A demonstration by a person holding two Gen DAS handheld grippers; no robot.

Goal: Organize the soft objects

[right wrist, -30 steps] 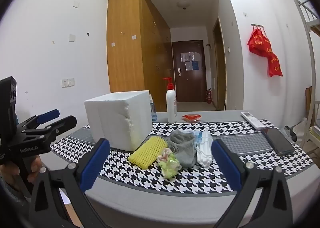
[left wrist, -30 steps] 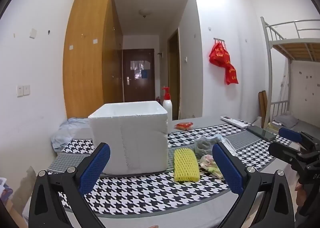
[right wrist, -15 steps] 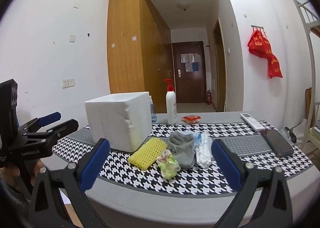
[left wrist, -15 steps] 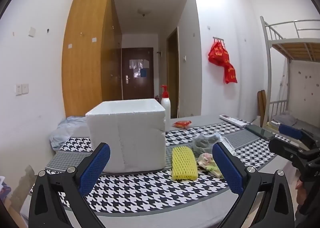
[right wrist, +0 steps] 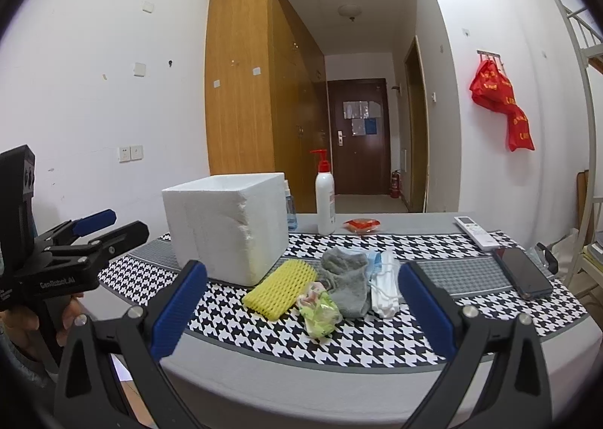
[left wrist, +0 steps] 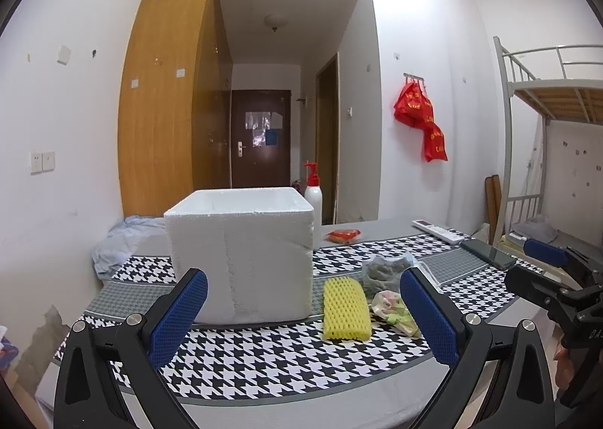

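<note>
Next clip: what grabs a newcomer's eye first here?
The big white foam box on the left of the houndstooth-covered table dominates. Just right of it lies a cluster of soft items: a yellow foam net sleeve, a grey sock and white face masks. Both the left gripper and right gripper hover open, short of the table.

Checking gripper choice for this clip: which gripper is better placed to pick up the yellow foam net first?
Probably the left. The left gripper, open, has the yellow foam net almost between its fingers, beside the foam box. The right gripper, also open, centres on the grey sock and crumpled wrapper.
</note>
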